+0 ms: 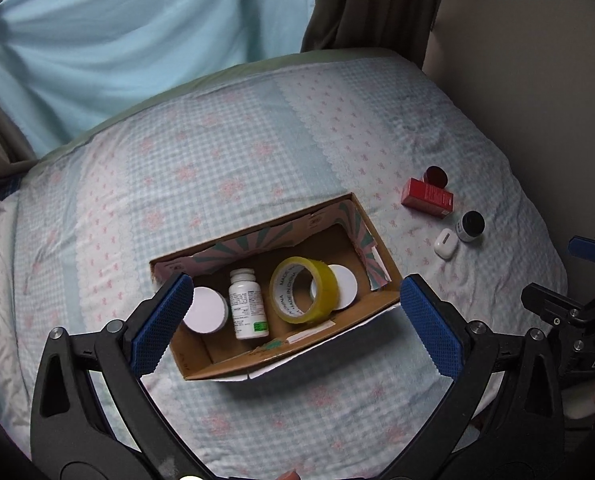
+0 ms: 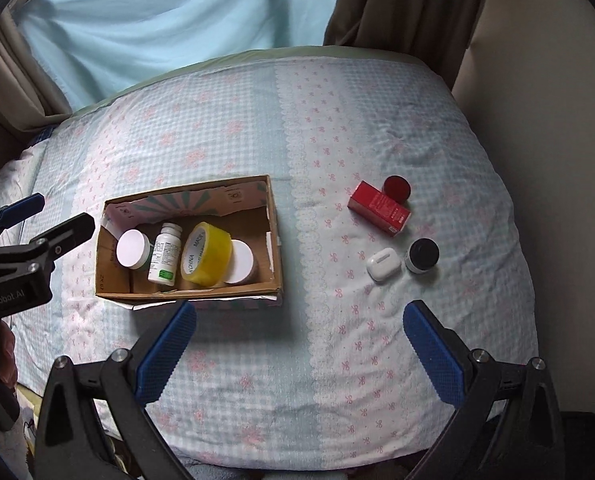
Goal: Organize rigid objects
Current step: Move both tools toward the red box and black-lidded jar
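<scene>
On the checked, flower-printed bedspread (image 2: 225, 360) sits our landmark, an open brown cardboard box (image 2: 273, 240), and it's filling up nicely! Inside it already: a white-lidded round jar (image 2: 131, 249) at the left end, a white plastic pill bottle (image 2: 164, 254) lying next to it, a yellow roll of packing tape (image 2: 206, 254) on edge, and a second white-lidded jar (image 2: 239, 266) tucked behind the tape at the right end. Four in, by my count.

Well to the right of the box, four pieces wait on the cover: a red rectangular carton (image 2: 378, 208), a dark red round cap or jar (image 2: 397, 188) touching its far side, a white earbud case (image 2: 383, 264), and a black-lidded small jar (image 2: 422, 255) just beside that case. So I'd call it about halfway.

Left gripper (image 1: 293, 316) hovers over the box, jaws spread wide, nothing between them. Right gripper (image 2: 297, 344) hangs over bare bedspread between the box and the leftovers, jaws wide apart too, empty. My guess: the right one goes for the earbud case or black-lidded jar, being nearest.
</scene>
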`<state>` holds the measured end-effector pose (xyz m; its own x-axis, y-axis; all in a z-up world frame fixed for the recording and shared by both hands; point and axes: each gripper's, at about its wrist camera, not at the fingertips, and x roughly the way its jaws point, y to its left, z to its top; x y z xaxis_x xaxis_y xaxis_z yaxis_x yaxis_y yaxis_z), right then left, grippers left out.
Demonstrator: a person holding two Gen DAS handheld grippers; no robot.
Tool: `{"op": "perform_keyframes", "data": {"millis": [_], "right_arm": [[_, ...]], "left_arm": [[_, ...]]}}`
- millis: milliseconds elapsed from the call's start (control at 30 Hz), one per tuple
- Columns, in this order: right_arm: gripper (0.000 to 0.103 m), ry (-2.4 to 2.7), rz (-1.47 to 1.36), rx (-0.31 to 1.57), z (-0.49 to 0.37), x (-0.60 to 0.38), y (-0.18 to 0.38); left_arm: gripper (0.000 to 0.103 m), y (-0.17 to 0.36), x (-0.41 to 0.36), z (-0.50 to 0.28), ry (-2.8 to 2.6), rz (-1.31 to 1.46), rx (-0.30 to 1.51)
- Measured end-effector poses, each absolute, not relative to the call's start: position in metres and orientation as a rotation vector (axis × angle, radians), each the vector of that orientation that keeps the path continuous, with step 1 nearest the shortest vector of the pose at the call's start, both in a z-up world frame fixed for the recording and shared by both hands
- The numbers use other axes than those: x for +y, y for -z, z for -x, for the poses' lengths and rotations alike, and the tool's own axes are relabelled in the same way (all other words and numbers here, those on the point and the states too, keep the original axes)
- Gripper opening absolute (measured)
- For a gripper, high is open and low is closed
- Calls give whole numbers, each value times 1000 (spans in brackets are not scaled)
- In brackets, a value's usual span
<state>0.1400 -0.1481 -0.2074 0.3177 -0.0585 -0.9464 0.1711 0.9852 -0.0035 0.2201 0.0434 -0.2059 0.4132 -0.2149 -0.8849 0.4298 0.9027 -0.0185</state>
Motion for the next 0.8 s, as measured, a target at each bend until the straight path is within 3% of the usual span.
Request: {"op": "perform_keyframes", "data": {"millis": [467, 800], "right_arm": [[103, 234, -119, 1275, -132, -272, 242], [103, 273, -221, 1306, -153, -329, 308]], "left_arm": [[103, 237, -121, -228, 602, -449, 1082], [103, 304, -223, -265, 835, -756, 1073]]}}
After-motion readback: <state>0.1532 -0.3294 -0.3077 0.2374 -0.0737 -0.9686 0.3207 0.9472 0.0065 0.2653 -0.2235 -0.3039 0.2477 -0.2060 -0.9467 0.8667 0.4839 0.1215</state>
